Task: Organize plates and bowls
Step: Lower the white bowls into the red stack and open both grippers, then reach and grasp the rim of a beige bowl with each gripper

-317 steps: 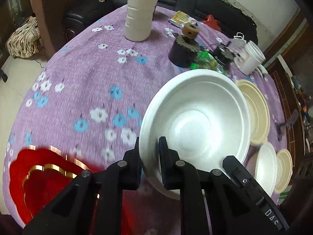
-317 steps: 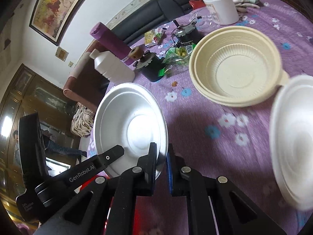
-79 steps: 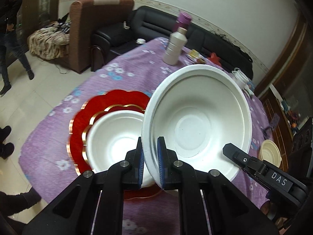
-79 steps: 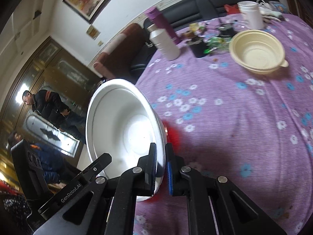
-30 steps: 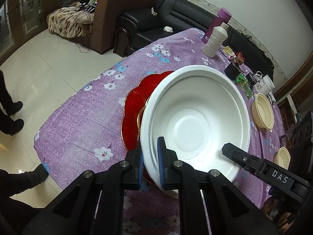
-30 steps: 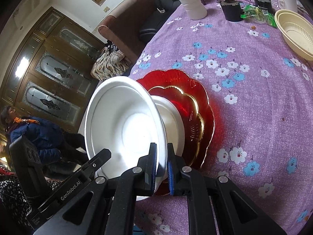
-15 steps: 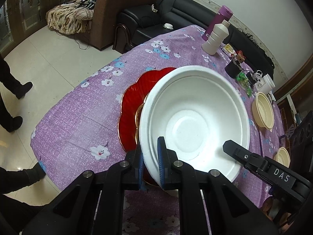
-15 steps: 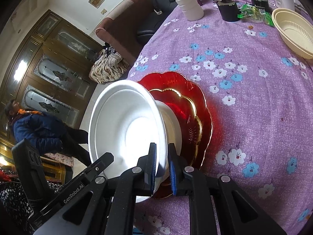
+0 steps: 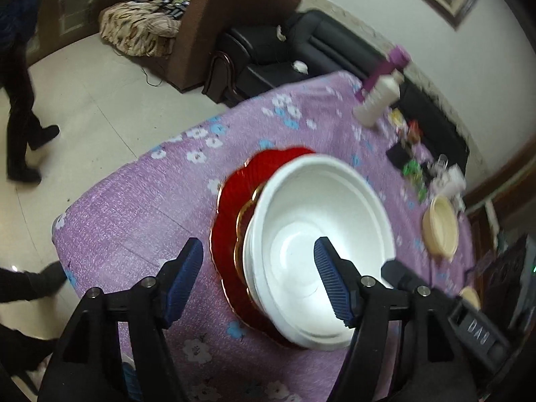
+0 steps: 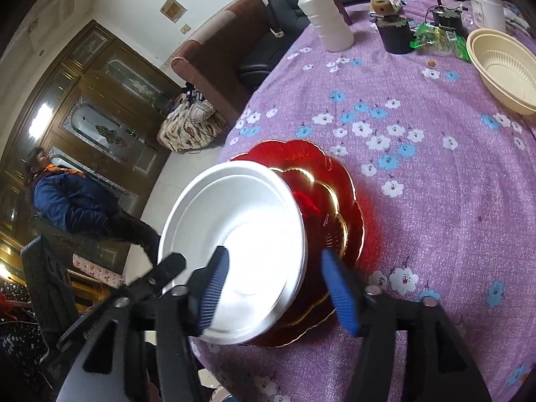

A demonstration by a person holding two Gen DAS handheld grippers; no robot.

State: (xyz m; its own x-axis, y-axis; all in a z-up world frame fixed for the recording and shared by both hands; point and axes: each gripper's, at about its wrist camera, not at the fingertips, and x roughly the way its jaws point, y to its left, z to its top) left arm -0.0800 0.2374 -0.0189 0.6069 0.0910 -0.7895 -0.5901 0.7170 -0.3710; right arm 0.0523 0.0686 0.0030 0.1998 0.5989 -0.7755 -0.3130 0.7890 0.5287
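A large white foam bowl (image 9: 321,244) (image 10: 234,244) sits nested on another white bowl on the red gold-rimmed plates (image 9: 234,201) (image 10: 328,194) near the table's near corner. My left gripper (image 9: 258,281) is open, its jaws spread wide on either side of the bowl's near rim, holding nothing. My right gripper (image 10: 278,288) is open too, its jaws straddling the bowl's edge without gripping it. A cream bowl (image 9: 440,231) (image 10: 502,67) stands farther along the table.
The purple flowered tablecloth (image 10: 435,174) covers the table. A white bottle (image 10: 325,20), a black pot (image 10: 397,33), a white cup (image 10: 485,3) and green wrappers stand at the far end. A small cream dish (image 9: 470,296) lies right. A person (image 10: 77,194) stands beyond the table edge.
Both grippers have opened and let go of the large white bowl, which now rests on the stack on the red plates. Both have drawn back slightly.
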